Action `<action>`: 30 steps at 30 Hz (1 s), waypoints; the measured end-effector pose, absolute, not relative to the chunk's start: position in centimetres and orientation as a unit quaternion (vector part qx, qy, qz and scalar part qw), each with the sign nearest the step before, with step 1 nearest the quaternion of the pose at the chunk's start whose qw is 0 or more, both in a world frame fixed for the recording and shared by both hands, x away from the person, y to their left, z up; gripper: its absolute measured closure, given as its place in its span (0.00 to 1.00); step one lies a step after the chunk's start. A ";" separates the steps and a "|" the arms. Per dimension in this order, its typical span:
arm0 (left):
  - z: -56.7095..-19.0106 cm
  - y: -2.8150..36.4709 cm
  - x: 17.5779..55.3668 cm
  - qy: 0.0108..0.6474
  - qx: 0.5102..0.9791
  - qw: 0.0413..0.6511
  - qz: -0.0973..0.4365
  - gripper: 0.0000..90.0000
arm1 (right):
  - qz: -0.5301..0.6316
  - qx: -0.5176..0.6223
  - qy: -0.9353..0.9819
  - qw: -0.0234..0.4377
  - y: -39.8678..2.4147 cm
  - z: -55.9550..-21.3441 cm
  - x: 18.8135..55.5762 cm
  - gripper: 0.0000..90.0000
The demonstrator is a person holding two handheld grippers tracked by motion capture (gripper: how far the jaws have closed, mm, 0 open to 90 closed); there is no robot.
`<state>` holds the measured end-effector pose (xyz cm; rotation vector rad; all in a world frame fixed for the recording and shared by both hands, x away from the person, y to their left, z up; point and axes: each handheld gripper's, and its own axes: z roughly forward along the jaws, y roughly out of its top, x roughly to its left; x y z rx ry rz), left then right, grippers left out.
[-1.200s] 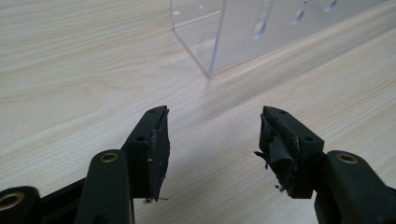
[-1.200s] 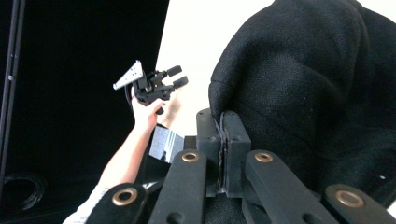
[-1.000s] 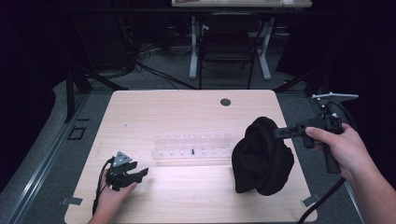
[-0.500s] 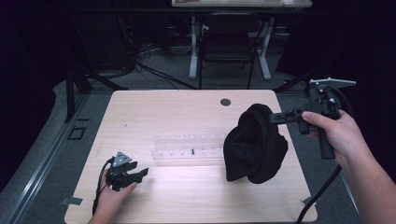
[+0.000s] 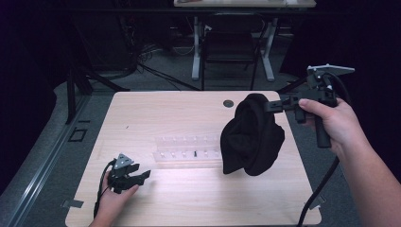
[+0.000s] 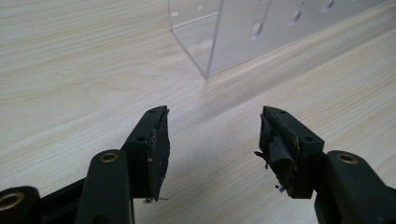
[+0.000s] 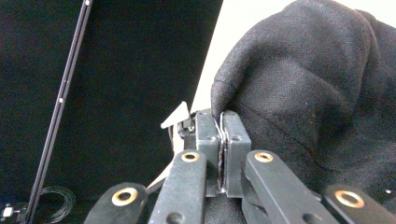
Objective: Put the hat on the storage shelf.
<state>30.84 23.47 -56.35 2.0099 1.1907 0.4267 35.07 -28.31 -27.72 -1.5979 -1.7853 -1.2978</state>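
A dark room with cables and the legs of another table is seen behind a pale wooden bench (image 5: 189, 198). Near the middle of the bench a clear plastic rack (image 5: 187, 150) with rows of holes is laid, and a small round dark port (image 5: 228, 102) is set into the bench near its far edge.

At the right side, the right claw (image 5: 267, 106) is held in a hand (image 5: 331, 124) above the bench. Its jaws are pressed tightly together on a fold of a black cloth (image 5: 252, 137), which is seen pinched between them in the right gripper view (image 7: 221, 140). The black cloth is hung from that grip in a bunched mass (its lower end appears lifted just clear of the bench, though contact cannot be ruled out from above), and the right end of the clear plastic rack is covered by it in the high view.

At the near left corner, the left claw (image 5: 142, 176) is rested low on the bench in the other hand (image 5: 113, 196). Its jaws are spread wide apart with nothing between them; in the left gripper view (image 6: 212, 135) only bare wood is seen in the gap, with a corner of the clear plastic rack (image 6: 219, 32) a little way beyond the tips.
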 end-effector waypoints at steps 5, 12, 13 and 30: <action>-56.3 23.5 30.8 0.464 0.786 0.374 0.166 0.48 | -0.469 -0.570 -0.641 0.211 -27.6 -27.5 35.9 0.98; -56.2 23.6 30.8 0.464 0.786 0.374 0.163 0.48 | -0.470 -0.569 -0.642 0.209 -26.6 -27.2 37.0 0.98; -56.2 23.6 30.8 0.463 0.787 0.374 0.163 0.48 | -0.471 -0.569 -0.641 0.210 -26.5 -27.2 37.2 0.98; -56.0 23.6 30.8 0.459 0.788 0.377 0.160 0.48 | -0.483 -0.577 -0.625 0.205 -24.9 -27.0 39.8 0.98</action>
